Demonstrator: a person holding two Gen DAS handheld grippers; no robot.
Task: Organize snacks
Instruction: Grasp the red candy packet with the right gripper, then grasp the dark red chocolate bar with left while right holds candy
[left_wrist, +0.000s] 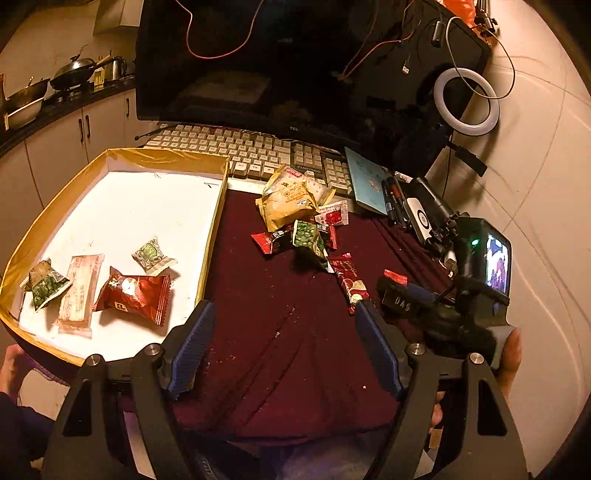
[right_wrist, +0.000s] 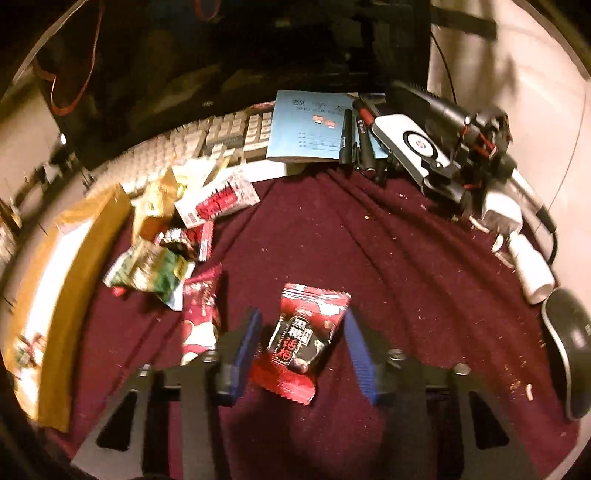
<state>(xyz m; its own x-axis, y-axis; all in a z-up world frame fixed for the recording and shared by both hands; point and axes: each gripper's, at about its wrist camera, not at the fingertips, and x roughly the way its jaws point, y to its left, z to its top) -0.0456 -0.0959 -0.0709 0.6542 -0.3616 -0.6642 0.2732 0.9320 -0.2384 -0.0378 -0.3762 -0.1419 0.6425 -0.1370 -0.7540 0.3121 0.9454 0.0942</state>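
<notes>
Left wrist view is showing the left gripper (left_wrist: 284, 343) hanging with its jaws spread wide over bare maroon cloth (left_wrist: 280, 325), nothing between the blue pads. To its left a gold-rimmed tray (left_wrist: 212, 236) with a white floor is holding four snacks: a red packet (left_wrist: 135, 295), a pale pink bar (left_wrist: 79, 291) and two green pea packets (left_wrist: 46, 284) (left_wrist: 151, 253). Beyond the gripper a loose pile is lying on the cloth, with a yellow packet (left_wrist: 286, 203) on top, a green pea packet (left_wrist: 310, 236) leaning on dark red wrappers, and a long red bar (left_wrist: 349, 282) just right of it. A beige keyboard (left_wrist: 229, 144) and a dark monitor (left_wrist: 280, 62), marked TCL on its lower bezel, are closing off the far side, with a ring light (left_wrist: 466, 101) to the right. Right wrist view is showing the right gripper (right_wrist: 301, 332) with its jaws at a middling gap around a red-and-black candy packet (right_wrist: 301, 339) printed with Chinese characters; whether the pads are pressing it I cannot tell, as a sliver of cloth is showing on the right side. A blue notebook (right_wrist: 306, 125) with Chinese print and pinyin too blurred to read, black markers (right_wrist: 347, 136), a white-and-black device (right_wrist: 413, 144) and a black mouse (right_wrist: 569, 343) are crowding the far and right edges.
</notes>
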